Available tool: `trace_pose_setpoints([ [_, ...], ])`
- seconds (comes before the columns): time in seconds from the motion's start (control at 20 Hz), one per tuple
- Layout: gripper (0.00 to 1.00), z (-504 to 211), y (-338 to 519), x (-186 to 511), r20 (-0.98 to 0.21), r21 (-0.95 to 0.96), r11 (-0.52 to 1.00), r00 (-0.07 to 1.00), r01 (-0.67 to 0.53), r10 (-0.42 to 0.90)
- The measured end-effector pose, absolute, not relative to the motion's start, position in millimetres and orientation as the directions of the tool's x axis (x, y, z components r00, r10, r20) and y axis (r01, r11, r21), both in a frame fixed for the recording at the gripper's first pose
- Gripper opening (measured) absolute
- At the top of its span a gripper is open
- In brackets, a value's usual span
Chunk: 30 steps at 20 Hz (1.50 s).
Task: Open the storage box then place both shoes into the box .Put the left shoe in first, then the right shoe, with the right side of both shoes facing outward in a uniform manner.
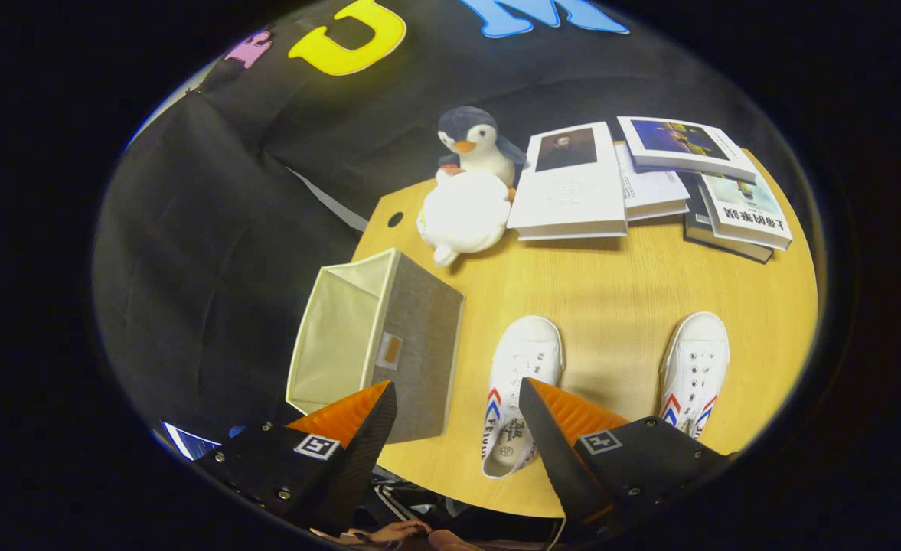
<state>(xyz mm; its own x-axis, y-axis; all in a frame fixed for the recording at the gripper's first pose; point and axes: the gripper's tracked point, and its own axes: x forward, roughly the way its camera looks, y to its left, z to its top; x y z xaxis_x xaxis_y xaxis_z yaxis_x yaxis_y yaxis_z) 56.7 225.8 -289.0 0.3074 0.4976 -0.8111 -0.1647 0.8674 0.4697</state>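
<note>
Gripper [458,398]: fingers spread wide apart at the bottom of the frame, holding nothing, hovering above the table's near edge.
Storage box [377,344]: grey fabric outside, cream lining inside, small tag on the grey side; open top, nothing visible inside; left of centre, at the table's left edge, just ahead of the left finger.
Left-hand shoe [519,383]: white canvas, white laces, red and blue stripes on the side; lower centre, toe pointing away, between the fingers, heel partly hidden by the right finger.
Right-hand shoe [695,367]: same look; lower right, well apart from the first.
Table [611,283]: light wood grain.
Penguin toy [469,191]: upper centre, beyond the box.
Books [649,184]: upper right, overlapping pile.
</note>
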Motion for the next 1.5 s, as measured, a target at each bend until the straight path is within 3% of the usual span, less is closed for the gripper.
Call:
trace_pose_setpoints([
  [0.5, 0.96, -385.7, 198.4, 28.3, -0.918, 0.368, 0.923, 0.114, -0.110, 0.379],
  [0.75, 0.95, -415.4, 194.7, 27.4, -0.947, 0.303, 0.941, 0.059, -0.151, 0.314],
  [0.95, 0.90, -435.2, 199.7, 25.1, -0.962, 0.260, 0.942, 0.032, -0.210, 0.272],
  [1.0, 0.84, -435.4, 204.9, 24.7, -0.957, 0.276, 0.938, 0.028, -0.211, 0.288],
  [1.15, 0.38, -448.3, 209.8, 23.3, -0.955, 0.276, 0.936, 0.047, -0.219, 0.292],
  [1.3, 0.07, -438.4, 202.8, 26.4, -0.946, 0.306, 0.938, 0.055, -0.164, 0.318],
  [1.5, 0.07, -428.1, 203.0, 24.9, -0.933, 0.356, 0.927, 0.012, -0.115, 0.359],
])
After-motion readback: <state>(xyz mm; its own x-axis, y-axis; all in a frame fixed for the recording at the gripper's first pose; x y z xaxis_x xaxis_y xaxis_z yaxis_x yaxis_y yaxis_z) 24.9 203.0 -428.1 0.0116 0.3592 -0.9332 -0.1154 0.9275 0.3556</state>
